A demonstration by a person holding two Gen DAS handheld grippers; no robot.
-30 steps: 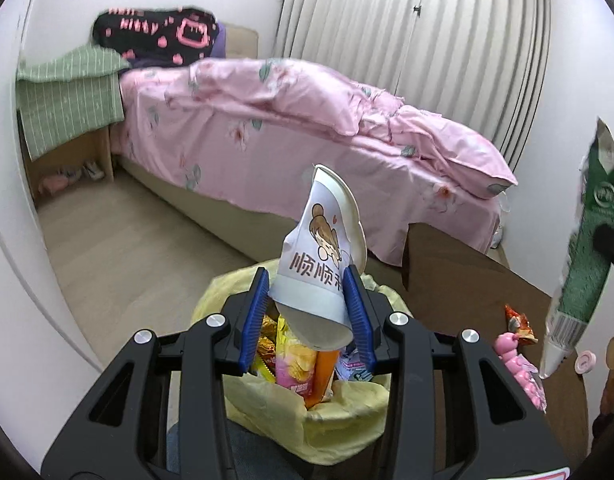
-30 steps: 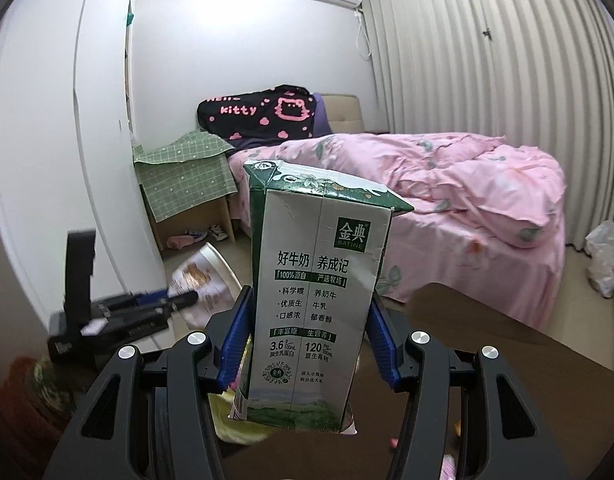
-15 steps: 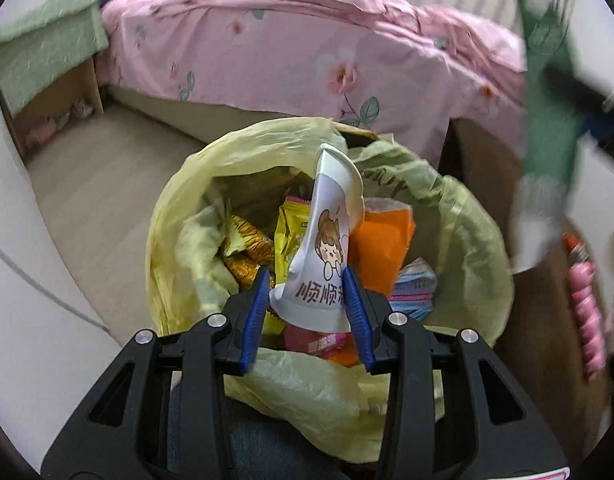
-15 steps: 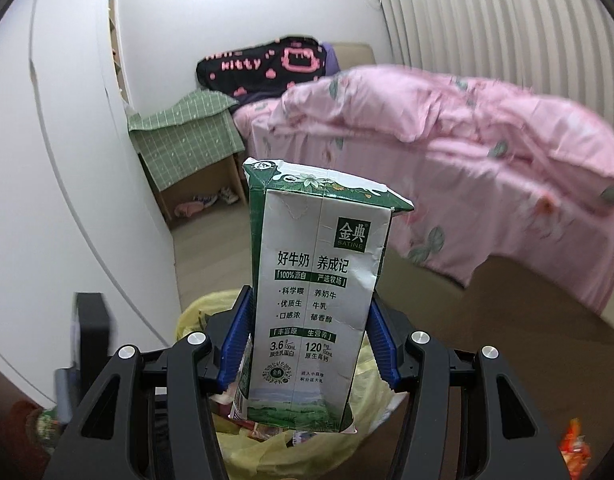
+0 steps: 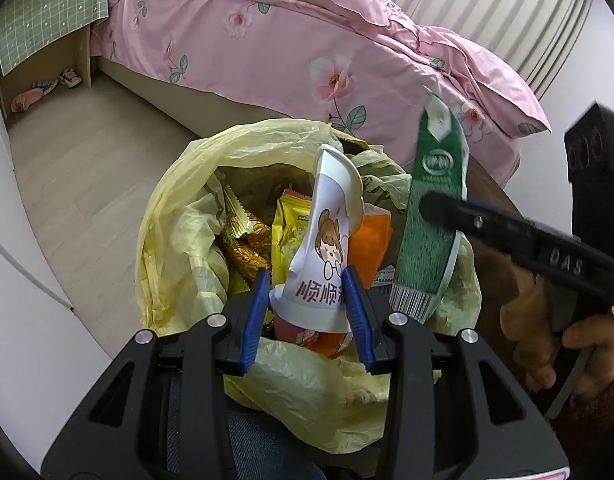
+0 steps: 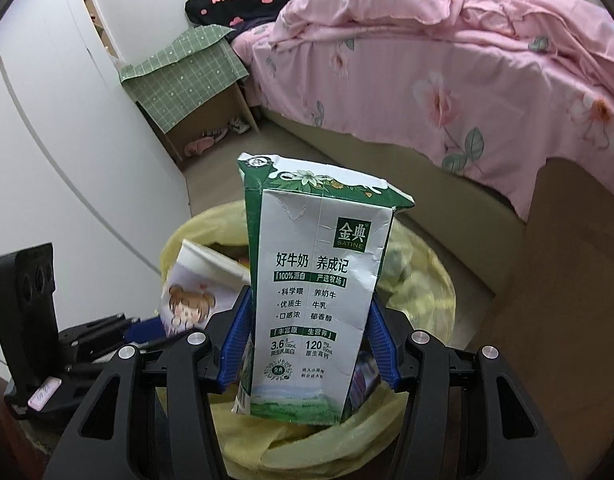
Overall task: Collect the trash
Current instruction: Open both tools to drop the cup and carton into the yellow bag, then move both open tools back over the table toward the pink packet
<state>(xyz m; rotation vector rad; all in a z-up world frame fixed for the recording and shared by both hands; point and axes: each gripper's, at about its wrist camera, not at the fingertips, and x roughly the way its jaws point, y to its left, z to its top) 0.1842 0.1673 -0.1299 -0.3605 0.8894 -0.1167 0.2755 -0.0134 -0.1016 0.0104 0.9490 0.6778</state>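
Trash bag (image 5: 179, 216), yellow and already holding wrappers, stands open on the pale wood floor (image 5: 87, 152) beside the pink bed (image 5: 307, 52). Your left gripper (image 5: 307, 304) pinches a flattened paper cup (image 5: 327, 248) over its mouth. Your right gripper (image 6: 307, 344) clamps a milk carton (image 6: 315, 292) above the same rim, just beside the cup. Free floor lies toward the white wall

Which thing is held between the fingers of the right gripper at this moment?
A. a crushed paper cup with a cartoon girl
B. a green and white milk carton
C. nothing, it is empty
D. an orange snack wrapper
B: in the right wrist view the right gripper has its blue pads closed on both sides of the milk carton, above the yellow trash bag.
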